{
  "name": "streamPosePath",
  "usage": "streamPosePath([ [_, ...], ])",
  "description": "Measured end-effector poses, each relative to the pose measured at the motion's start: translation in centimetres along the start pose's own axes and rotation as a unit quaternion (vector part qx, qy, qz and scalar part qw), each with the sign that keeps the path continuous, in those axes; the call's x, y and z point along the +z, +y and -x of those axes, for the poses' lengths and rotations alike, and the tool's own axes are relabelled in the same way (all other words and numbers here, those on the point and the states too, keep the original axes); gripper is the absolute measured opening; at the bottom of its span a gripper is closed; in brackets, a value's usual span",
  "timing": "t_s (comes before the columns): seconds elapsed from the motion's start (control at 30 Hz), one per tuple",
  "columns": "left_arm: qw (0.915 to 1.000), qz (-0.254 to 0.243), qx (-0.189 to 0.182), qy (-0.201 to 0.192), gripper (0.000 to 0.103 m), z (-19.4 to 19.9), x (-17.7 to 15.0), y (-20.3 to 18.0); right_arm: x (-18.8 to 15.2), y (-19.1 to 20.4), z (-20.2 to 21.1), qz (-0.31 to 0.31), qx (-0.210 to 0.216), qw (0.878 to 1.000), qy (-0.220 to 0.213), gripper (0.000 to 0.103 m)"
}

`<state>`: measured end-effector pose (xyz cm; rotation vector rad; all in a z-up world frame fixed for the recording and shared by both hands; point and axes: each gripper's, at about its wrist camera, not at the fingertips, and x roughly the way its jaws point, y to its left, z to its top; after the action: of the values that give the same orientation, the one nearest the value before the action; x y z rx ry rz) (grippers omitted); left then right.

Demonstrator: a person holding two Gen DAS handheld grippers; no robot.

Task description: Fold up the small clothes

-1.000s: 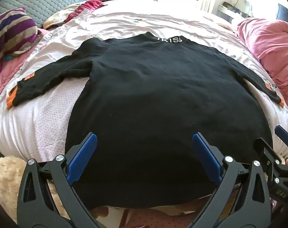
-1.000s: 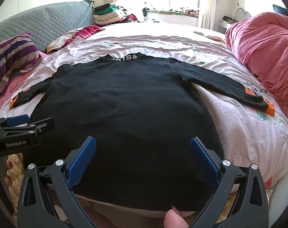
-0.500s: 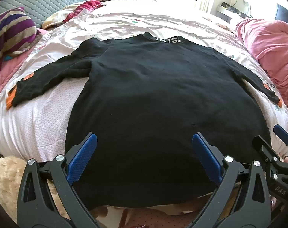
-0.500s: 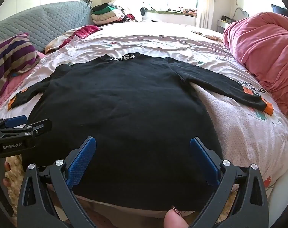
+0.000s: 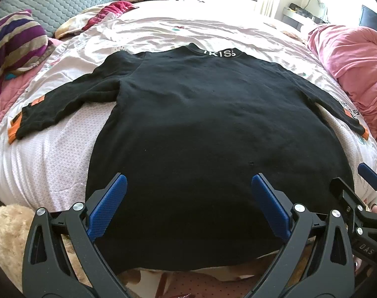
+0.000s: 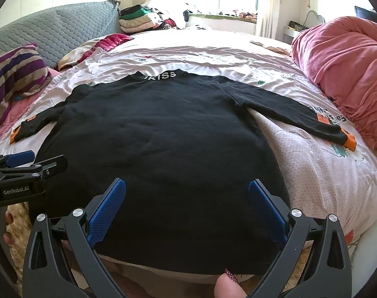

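A black long-sleeved sweater (image 5: pixel 213 129) lies flat on the bed, collar away from me, both sleeves spread out with orange cuffs; it also shows in the right wrist view (image 6: pixel 163 144). My left gripper (image 5: pixel 188 198) is open and empty above the hem's left part. My right gripper (image 6: pixel 186 198) is open and empty above the hem's right part. Each gripper shows at the edge of the other's view: the right one (image 5: pixel 362 193), the left one (image 6: pixel 26 164).
The bed has a pale pink sheet (image 6: pixel 312 149). A pink duvet (image 6: pixel 350 69) is heaped at the right. A striped pillow (image 6: pixel 14 74) and a grey headboard (image 6: pixel 64 32) are at the left. Folded clothes (image 6: pixel 138 19) are stacked at the back.
Both grippers have drawn back and risen slightly, so the sweater sits a little farther off. Both stay open; the sweater has not moved.
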<state>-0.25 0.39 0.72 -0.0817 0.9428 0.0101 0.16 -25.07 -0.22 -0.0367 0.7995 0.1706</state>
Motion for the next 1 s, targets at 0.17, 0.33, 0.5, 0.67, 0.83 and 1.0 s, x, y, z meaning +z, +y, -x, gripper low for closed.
streamPosePath([
  [0.17, 1.0000, -0.001, 0.000, 0.000, 0.094, -0.01, 0.03, 0.05, -0.08, 0.03, -0.02, -0.002, 0.002, 1.000, 0.003, 0.099],
  [0.33, 1.0000, -0.001, 0.000, 0.001, 0.094, 0.02, 0.03, 0.12, -0.08, 0.14, 0.00, -0.002, 0.000, 1.000, 0.002, 0.099],
  [0.5, 1.0000, -0.002, 0.000, 0.001, 0.094, 0.01, 0.02, 0.10, -0.08, 0.17, 0.02, -0.003, -0.002, 1.000, 0.001, 0.099],
  [0.67, 1.0000, -0.002, -0.001, 0.003, 0.094, -0.06, 0.03, 0.09, -0.07, 0.10, 0.12, -0.002, -0.003, 1.000, -0.001, 0.099],
  [0.83, 1.0000, -0.002, -0.001, 0.002, 0.094, -0.06, -0.01, 0.08, -0.05, 0.00, 0.05, -0.003, -0.004, 1.000, -0.002, 0.099],
  [1.0, 1.0000, -0.003, 0.000, 0.002, 0.094, -0.07, -0.01, 0.08, -0.07, -0.03, 0.07, -0.004, -0.005, 1.000, -0.001, 0.099],
])
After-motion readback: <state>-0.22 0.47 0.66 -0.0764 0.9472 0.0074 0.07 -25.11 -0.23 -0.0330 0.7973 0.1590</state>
